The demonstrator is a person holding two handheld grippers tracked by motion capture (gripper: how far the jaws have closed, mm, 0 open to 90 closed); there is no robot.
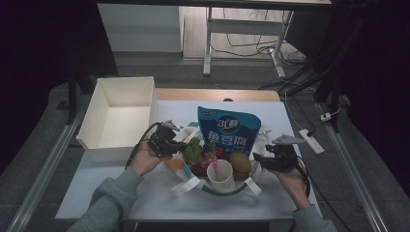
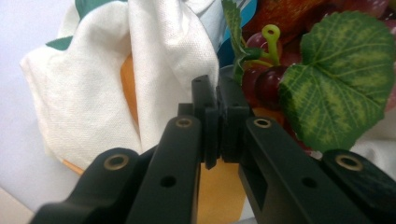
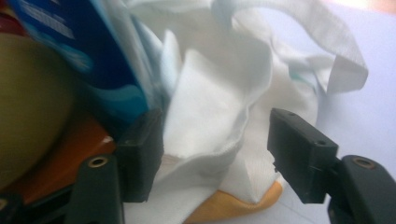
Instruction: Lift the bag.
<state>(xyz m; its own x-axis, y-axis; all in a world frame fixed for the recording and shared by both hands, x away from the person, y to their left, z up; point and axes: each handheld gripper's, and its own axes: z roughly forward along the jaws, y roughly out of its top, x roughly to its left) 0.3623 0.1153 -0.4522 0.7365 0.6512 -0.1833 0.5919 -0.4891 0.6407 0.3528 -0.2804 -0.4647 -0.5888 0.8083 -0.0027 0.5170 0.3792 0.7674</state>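
Where the surface (image 1: 159, 193) meets its near edge, a white cloth bag (image 1: 191, 184) with teal trim sits open, slightly right of centre. Contents: blue snack packet (image 1: 228, 129) standing upright at the back; grape bunch (image 1: 208, 158) with green leaf (image 1: 193, 150); brown kiwi (image 1: 240, 161); white cup (image 1: 220, 175) at the front. Left gripper (image 1: 180, 145) at the bag's left rim, jaws pressed together on a fold of the white cloth, the leaf just beside them. Right gripper (image 1: 256, 157) at the bag's right rim, jaws spread wide, bag cloth lying between them, not pinched. White box (image 1: 118, 116) stands at the surface's far left corner, well apart.
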